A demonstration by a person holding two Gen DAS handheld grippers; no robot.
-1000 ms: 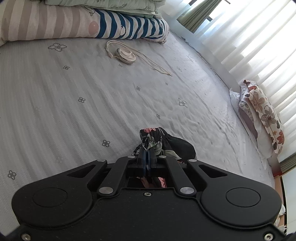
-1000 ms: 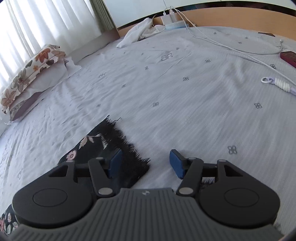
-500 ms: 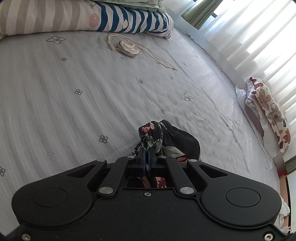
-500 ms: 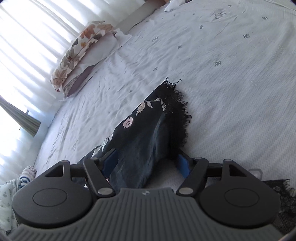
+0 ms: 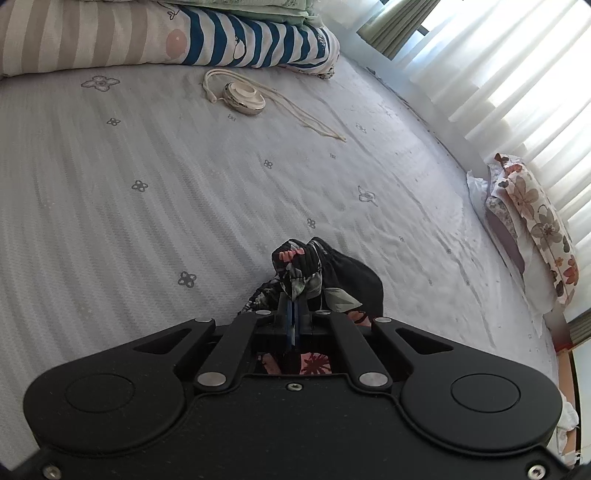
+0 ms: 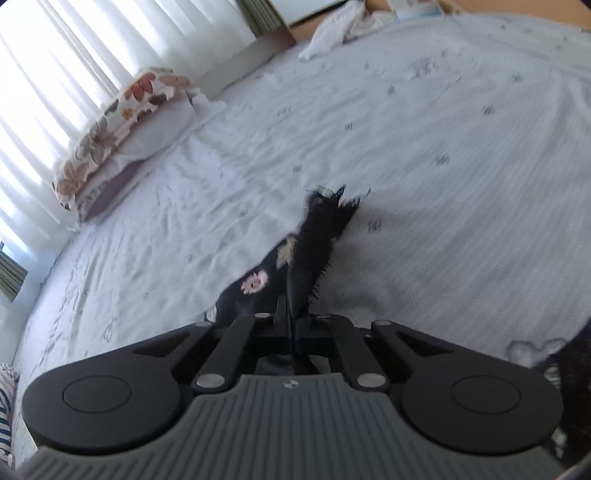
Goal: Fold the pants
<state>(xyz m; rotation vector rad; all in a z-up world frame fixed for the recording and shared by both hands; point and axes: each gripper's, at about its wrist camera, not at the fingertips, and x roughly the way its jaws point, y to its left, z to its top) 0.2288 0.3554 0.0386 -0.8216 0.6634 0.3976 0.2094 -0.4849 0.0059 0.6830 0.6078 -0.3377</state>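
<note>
Pinching the pants' (image 6: 317, 236) fringed hem, the right gripper (image 6: 293, 314) has snapped closed from wide open; the left gripper (image 5: 294, 314) stays clamped on their bunched fabric above the bed (image 5: 110, 221), open sheet ahead.

This is a bedroom in a home. A wide bed (image 5: 147, 206) covered with a pale grey sheet with small flower prints fills both views, with a striped pillow (image 5: 110, 33) and folded bedding at its head and a flowered pillow (image 6: 110, 129) along its side. White curtains (image 5: 517, 74) hang over a bright window beside the bed, and a wooden headboard (image 6: 517, 5) shows at the far edge.
</note>
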